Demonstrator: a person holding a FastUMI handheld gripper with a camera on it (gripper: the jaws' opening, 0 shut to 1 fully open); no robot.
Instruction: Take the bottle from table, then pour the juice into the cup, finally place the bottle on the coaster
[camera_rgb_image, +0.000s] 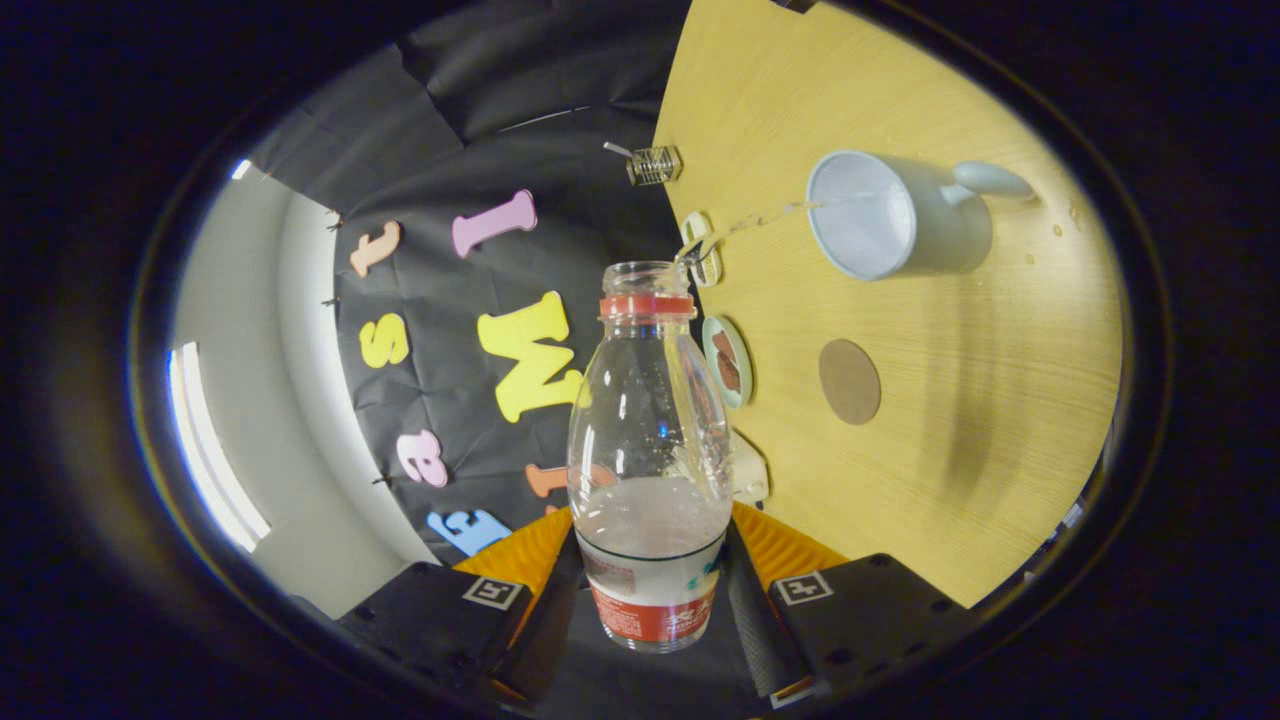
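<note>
My gripper (650, 590) is shut on a clear plastic bottle (650, 440) with a red neck ring and a red and white label; both fingers press on its lower body. The whole view is rolled sideways, so the bottle is tipped over the wooden table (960, 480). A thin stream of clear liquid (760, 218) runs from the bottle's open mouth into a pale blue mug (900, 215) with a handle, just beyond the fingers. Some liquid still stands in the bottle's lower part. A round brown coaster (849, 381) lies on the table between the mug and the fingers.
A small wire holder (653, 165) stands at the table's far edge. Along that edge also sit a small pale round object (700, 250) behind the bottle mouth, a green-rimmed dish (728, 362) with something brown in it, and a white block (748, 470). A few droplets (1060, 225) lie by the mug.
</note>
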